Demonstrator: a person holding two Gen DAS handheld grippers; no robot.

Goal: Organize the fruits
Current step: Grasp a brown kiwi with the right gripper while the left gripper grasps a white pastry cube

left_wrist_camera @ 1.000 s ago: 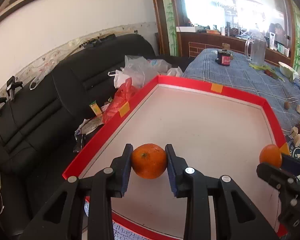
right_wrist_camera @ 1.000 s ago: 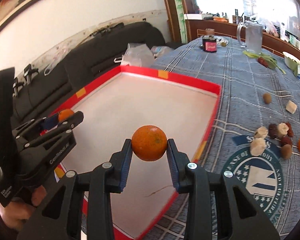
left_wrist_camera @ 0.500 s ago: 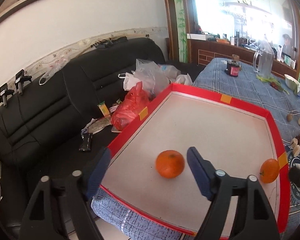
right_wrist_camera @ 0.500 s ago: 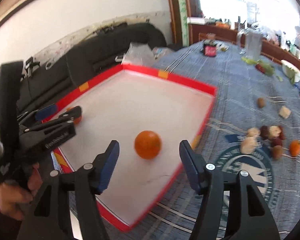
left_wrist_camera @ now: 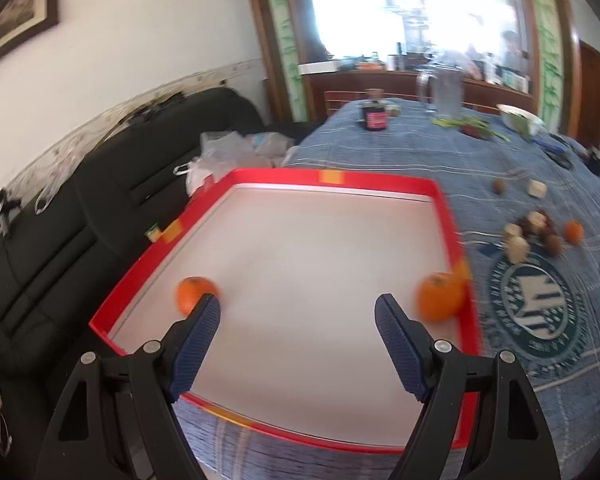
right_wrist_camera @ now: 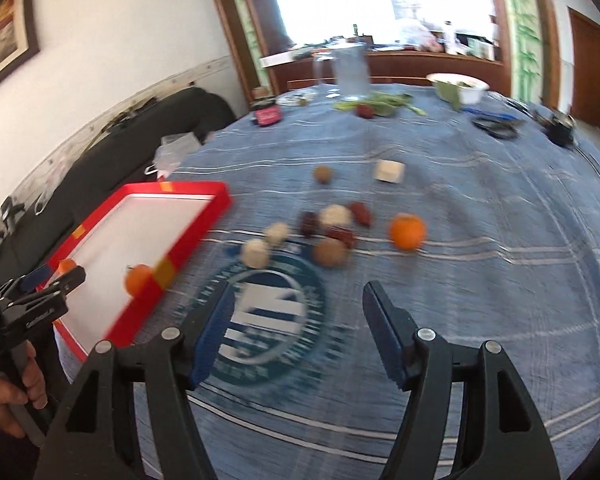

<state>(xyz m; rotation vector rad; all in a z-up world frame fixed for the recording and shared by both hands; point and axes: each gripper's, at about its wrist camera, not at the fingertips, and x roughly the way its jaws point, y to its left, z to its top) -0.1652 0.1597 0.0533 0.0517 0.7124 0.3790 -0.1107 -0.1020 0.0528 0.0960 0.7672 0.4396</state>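
Note:
A red-rimmed white tray (left_wrist_camera: 444, 216) (right_wrist_camera: 204, 216) lies on the blue tablecloth. Two oranges sit in it: one near the left rim (left_wrist_camera: 190, 294) (right_wrist_camera: 66, 266), one against the right rim (left_wrist_camera: 438, 296) (right_wrist_camera: 138, 278). My left gripper (left_wrist_camera: 298, 322) is open and empty above the tray's near part, between the two oranges. My right gripper (right_wrist_camera: 298, 318) is open and empty over the cloth's round emblem. A third orange (right_wrist_camera: 407, 231) (left_wrist_camera: 573, 231) lies on the cloth beside a cluster of small brown, red and pale fruits (right_wrist_camera: 328, 232).
A black sofa (left_wrist_camera: 60, 220) with plastic bags runs along the table's left edge. At the far end stand a glass jug (right_wrist_camera: 350, 76), a dark jar (left_wrist_camera: 374, 118), greens (right_wrist_camera: 384, 102) and a white bowl (right_wrist_camera: 458, 88). The left gripper shows at the right view's lower left (right_wrist_camera: 40, 296).
Both grippers opened and let go of their oranges, which now rest in the tray. Both drew back; the right gripper swung right toward the loose fruits on the cloth.

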